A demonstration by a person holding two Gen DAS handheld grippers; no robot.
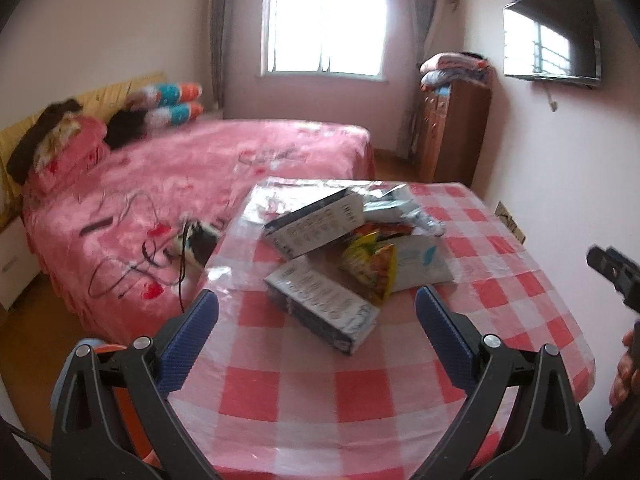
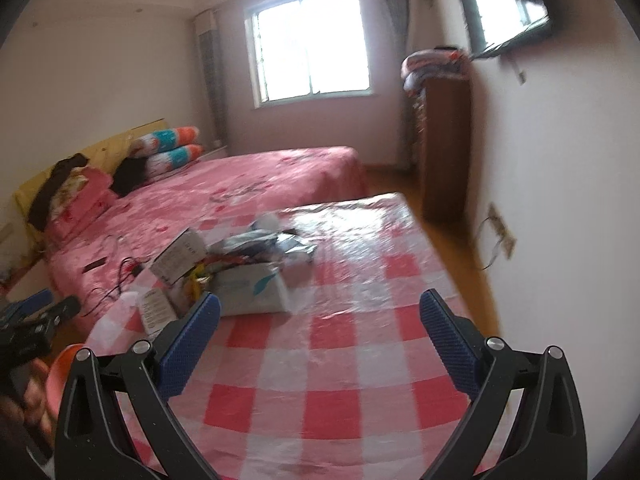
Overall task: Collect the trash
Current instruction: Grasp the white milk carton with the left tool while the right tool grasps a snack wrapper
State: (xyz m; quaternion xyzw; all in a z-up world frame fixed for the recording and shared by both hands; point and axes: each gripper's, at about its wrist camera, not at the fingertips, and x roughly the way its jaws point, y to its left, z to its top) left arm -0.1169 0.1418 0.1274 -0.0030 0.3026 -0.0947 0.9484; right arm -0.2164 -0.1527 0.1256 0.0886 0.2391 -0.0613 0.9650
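Here both grippers gape wide and empty. The left gripper (image 1: 317,308) straddles the nearest carton (image 1: 322,310), likely lining up a grasp; the right gripper (image 2: 320,312) hovers over the bench (image 2: 360,360).

Table with a heap of trash

A table (image 1: 520,304) under a red-and-white checked cloth bears two printed cartons (image 1: 320,308), a yellow snack wrapper (image 1: 372,268), a white pouch (image 1: 420,264) and crumpled plastic, all touching.

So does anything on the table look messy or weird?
Yes. A jumble of trash sits in a heap on the checked table: two cartons lying tipped at angles, a crumpled yellow snack wrapper and a white pack under them. Both claws, left and right, are open and empty.
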